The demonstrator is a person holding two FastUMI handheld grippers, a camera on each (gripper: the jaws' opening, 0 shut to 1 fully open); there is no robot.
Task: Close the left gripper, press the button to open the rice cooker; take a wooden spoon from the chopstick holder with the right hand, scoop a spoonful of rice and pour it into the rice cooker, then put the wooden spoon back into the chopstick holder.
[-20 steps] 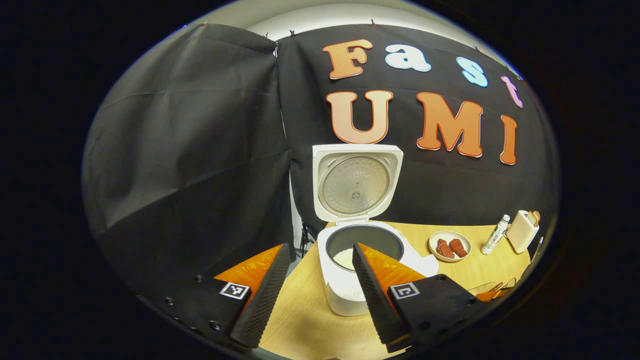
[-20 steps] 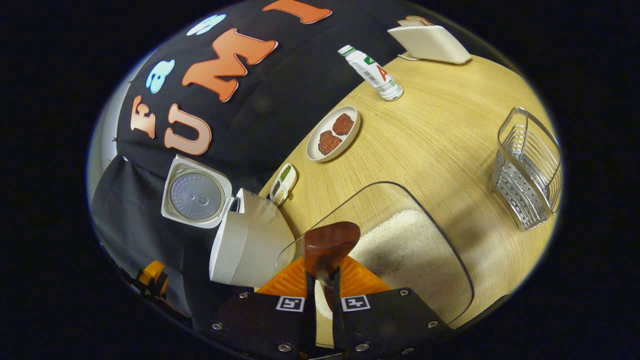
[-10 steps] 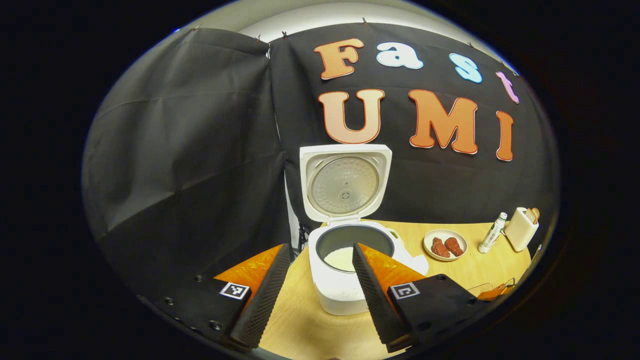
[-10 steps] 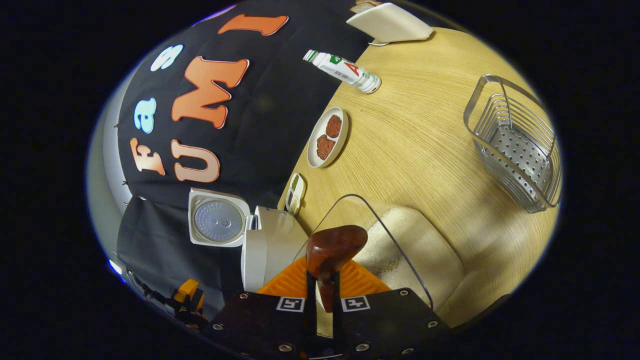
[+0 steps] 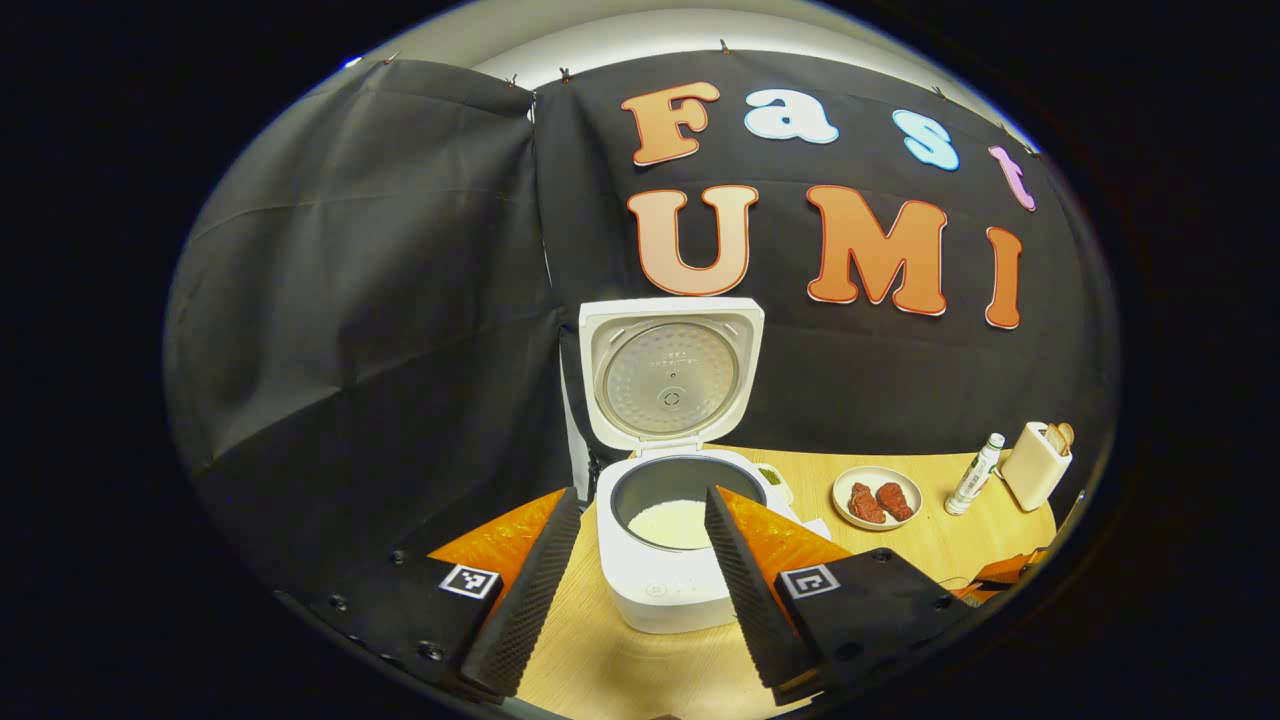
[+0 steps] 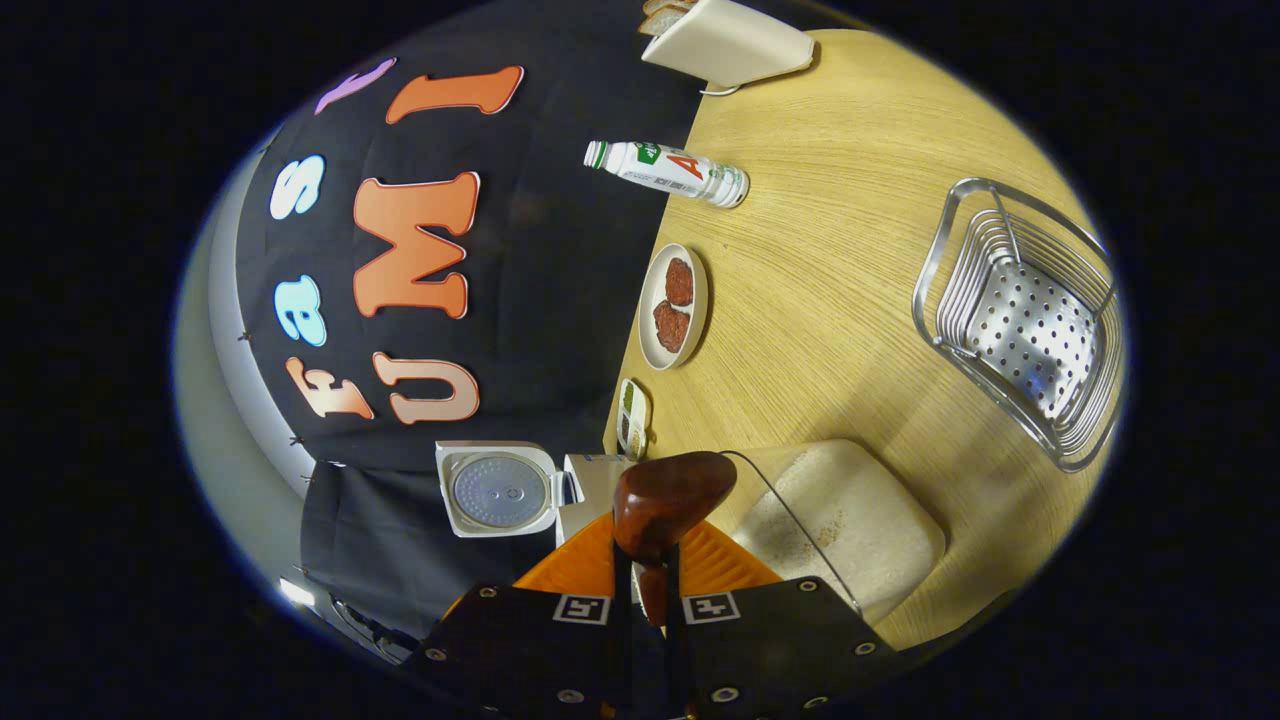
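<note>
Spoon (image 6: 668, 497), dark reddish-brown and glossy wood, sits pinched between the two fingers of the right gripper (image 6: 648, 585), which are drawn tight against its narrow neck. Its rounded bowl stands just beyond the fingertips, and its long axis runs straight ahead along the fingers, bowl end away from the camera. Whether any rice lies in the bowl cannot be told from this side.

Just right of the spoon in the right gripper view lies a clear, round-cornered plastic container (image 6: 845, 520) with a bed of pale rice grains. To the spoon's left is the white rice cooker (image 6: 590, 480), its square lid swung up.

In the left gripper view the left gripper (image 5: 640, 590) hangs with its fingers spread wide, nothing between them; their inner faces are ribbed. The rice cooker (image 5: 665, 570) stands between and beyond them on the light wood-grain table (image 5: 600, 670), near its left edge. Its lid stands upright, showing a round dimpled metal plate inside, and the dark inner pot holds a shallow layer of white rice.

Farther right on the table are a small white plate (image 6: 697, 300) with two dark red pieces of food, a white bottle (image 6: 668, 172), and a cream holder (image 6: 730, 45). A perforated metal basket (image 6: 1030, 320) with wire sides stands well apart on the right.
</note>
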